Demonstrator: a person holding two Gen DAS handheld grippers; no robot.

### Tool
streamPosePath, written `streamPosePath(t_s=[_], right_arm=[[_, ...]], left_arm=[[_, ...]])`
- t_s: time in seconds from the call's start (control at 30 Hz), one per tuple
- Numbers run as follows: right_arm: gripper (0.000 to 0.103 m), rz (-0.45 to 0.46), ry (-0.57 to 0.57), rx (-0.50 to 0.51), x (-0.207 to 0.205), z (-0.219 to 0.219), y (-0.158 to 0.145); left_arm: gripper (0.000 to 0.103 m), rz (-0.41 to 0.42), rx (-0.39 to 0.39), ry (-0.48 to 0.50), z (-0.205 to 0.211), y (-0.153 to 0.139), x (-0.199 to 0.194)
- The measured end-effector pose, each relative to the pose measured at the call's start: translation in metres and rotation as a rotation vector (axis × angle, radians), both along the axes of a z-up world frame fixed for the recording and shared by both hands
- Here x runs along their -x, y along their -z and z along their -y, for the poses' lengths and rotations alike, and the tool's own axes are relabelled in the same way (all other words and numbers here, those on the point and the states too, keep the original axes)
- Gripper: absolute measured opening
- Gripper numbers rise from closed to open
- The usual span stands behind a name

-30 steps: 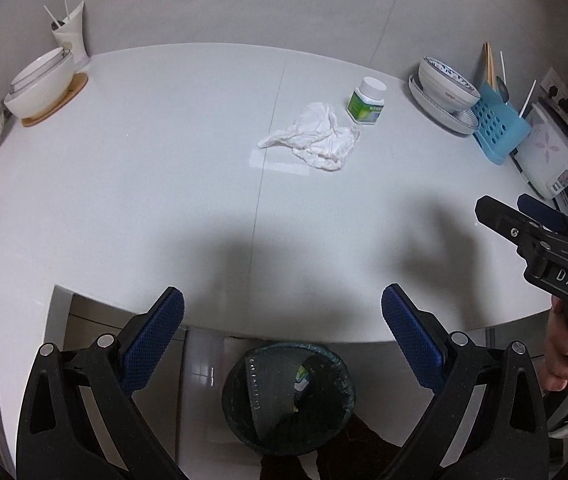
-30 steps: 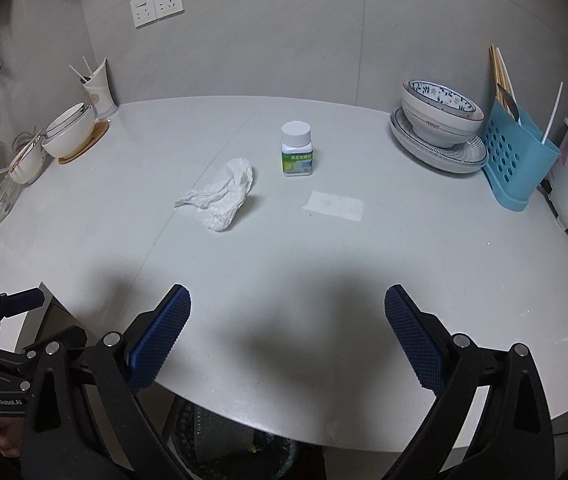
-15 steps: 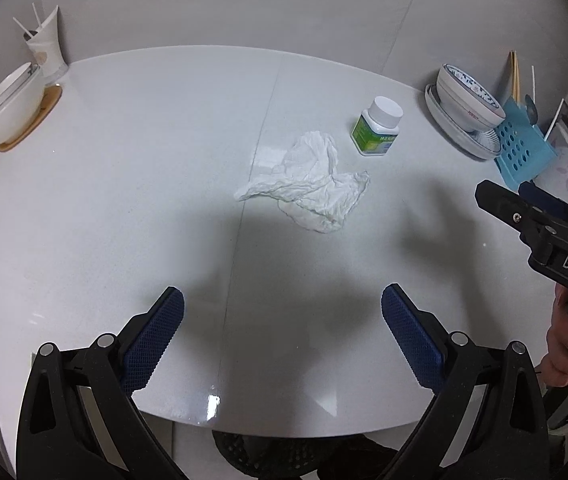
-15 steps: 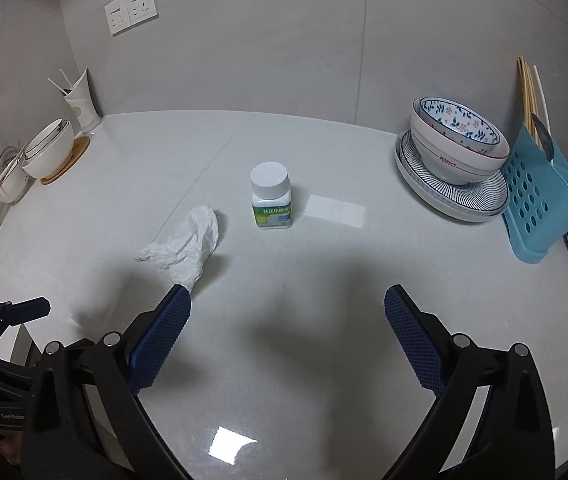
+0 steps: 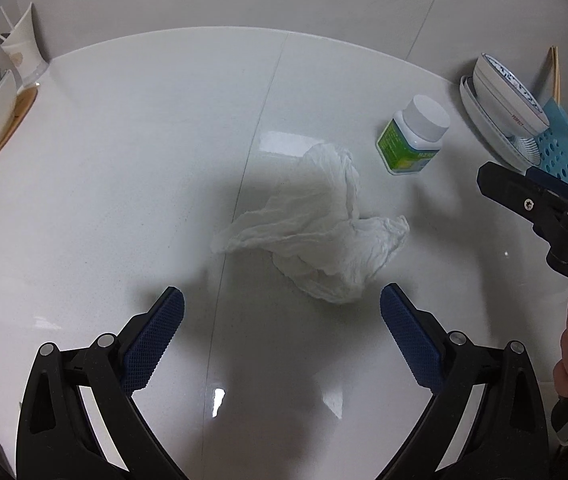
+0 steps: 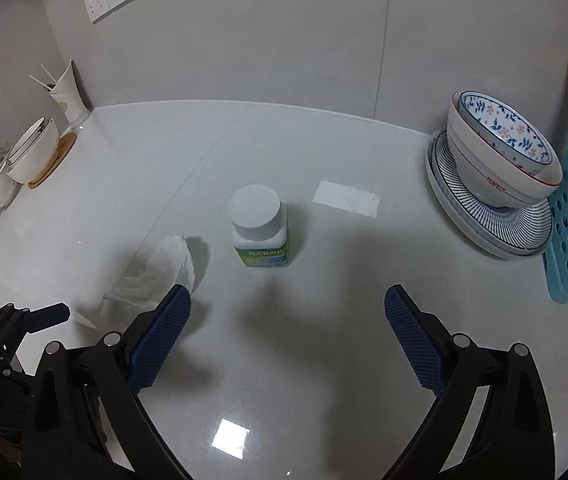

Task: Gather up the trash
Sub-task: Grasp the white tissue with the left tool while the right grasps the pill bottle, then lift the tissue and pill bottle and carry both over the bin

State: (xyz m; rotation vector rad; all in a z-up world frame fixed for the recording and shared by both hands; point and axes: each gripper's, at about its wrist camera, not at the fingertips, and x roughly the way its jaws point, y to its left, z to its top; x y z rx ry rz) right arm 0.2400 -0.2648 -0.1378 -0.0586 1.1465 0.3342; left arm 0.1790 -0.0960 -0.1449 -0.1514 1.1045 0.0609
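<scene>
A: Left gripper spread wide, just near of the crumpled tissue, touching nothing.

B: Right gripper gaping too, facing the pill bottle. Tissue's left end possibly hidden.

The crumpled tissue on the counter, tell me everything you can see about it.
The crumpled tissue is thin white paper, creased and bunched, one corner trailing flat to the side. It lies loose on the glossy white counter, near the upright green-labelled bottle but apart from it. The open left gripper hovers just short of it; nothing grips it.
</scene>
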Motion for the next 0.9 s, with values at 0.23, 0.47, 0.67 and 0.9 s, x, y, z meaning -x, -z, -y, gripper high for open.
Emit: streamPosePath(t_s=[0.23, 0.47, 0.67, 0.9], right_arm=[[0.090, -0.030, -0.028, 0.004, -0.029, -0.021, 0.013], [0.075, -0.083, -0.047, 0.015, -0.049, -0.035, 0.032], [0.062, -0.098, -0.056, 0.009, -0.055, -0.039, 0.037], [0.039, -0.101, -0.074, 0.020, -0.055, -0.045, 0.037]], left_arm=[[0.096, -0.006, -0.004, -0.011, 0.002, 0.010, -0.028], [0.087, -0.022, -0.017, -0.007, 0.006, 0.020, -0.048], [0.056, -0.029, -0.015, -0.013, 0.006, 0.023, -0.057], [0.007, -0.040, -0.037, -0.022, 0.005, 0.019, -0.059]])
